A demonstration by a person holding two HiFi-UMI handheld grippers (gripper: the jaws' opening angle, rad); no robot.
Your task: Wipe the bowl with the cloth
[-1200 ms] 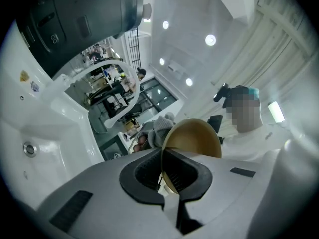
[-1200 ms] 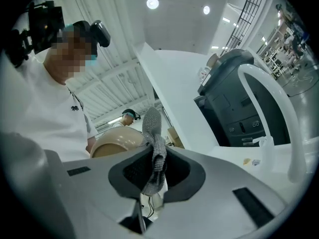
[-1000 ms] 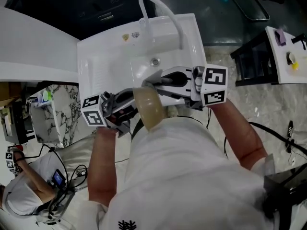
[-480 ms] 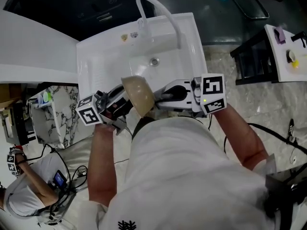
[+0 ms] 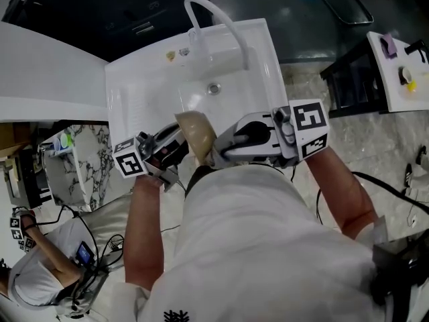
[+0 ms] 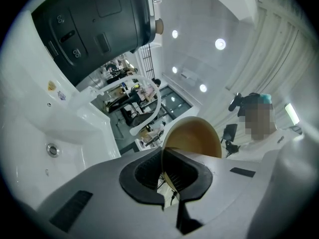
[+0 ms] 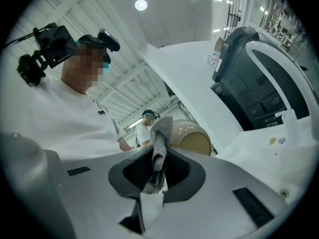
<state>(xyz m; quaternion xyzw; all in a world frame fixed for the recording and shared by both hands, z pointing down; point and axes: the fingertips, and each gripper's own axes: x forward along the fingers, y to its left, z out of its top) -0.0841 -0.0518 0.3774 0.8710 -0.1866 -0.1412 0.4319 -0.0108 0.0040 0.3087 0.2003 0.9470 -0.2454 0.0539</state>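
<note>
A tan bowl (image 5: 196, 136) hangs tilted over the near edge of the white sink (image 5: 151, 79). My left gripper (image 5: 179, 146) is shut on the bowl's rim. In the left gripper view the rim (image 6: 194, 136) runs thin between the two jaws of my left gripper (image 6: 163, 158). My right gripper (image 5: 220, 154) comes in from the right and is shut on a grey mesh cloth (image 7: 159, 148). The cloth sticks up between the jaws of my right gripper (image 7: 158, 173), with its top just in front of the bowl (image 7: 194, 138). Whether cloth and bowl touch I cannot tell.
A curved white faucet (image 5: 214, 19) and a drain (image 5: 213, 88) belong to the sink. A dark appliance (image 5: 127, 12) stands behind it. To the right are a black frame (image 5: 348, 79) and a white table (image 5: 402, 66) with small items. Cables lie on the floor (image 5: 395, 186).
The bowl has shifted a little up and left over the sink edge and tipped differently. The right gripper with the cloth has drawn slightly right and turned. The left gripper has sunk a little.
</note>
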